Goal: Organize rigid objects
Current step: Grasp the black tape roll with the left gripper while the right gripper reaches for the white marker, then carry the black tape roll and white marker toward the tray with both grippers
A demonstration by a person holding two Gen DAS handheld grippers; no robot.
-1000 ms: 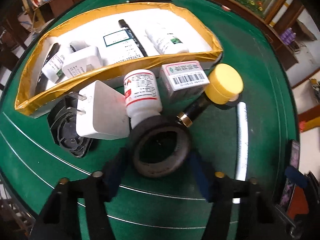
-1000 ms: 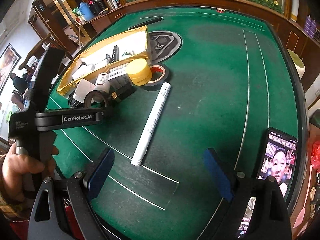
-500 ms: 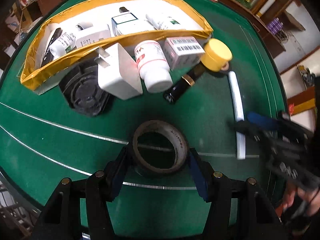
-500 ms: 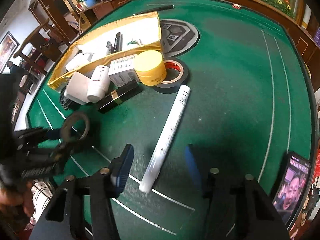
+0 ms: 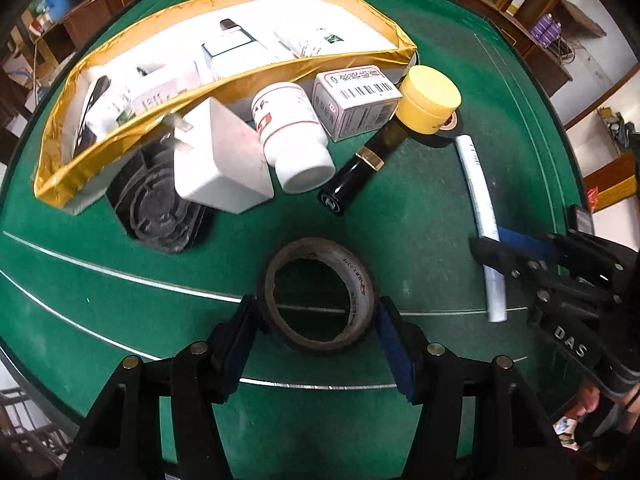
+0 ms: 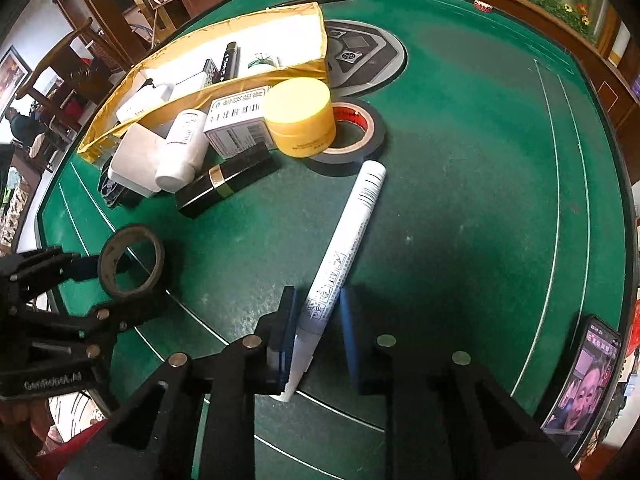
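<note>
Surface: round green felt table [image 6: 460,168] with white arc lines and a dark wood rim, in a room with wooden furniture. Gold-edged tray [image 5: 384,26] at the far side, holding small packages. Left gripper [image 5: 318,322] pinches a worn tape roll [image 5: 320,294] above the felt. Right gripper [image 6: 318,320]: jaws have just been closing, now clamped on a white marker pen [image 6: 348,232] lying on the felt. Phone [image 6: 588,376] at the right edge.
</note>
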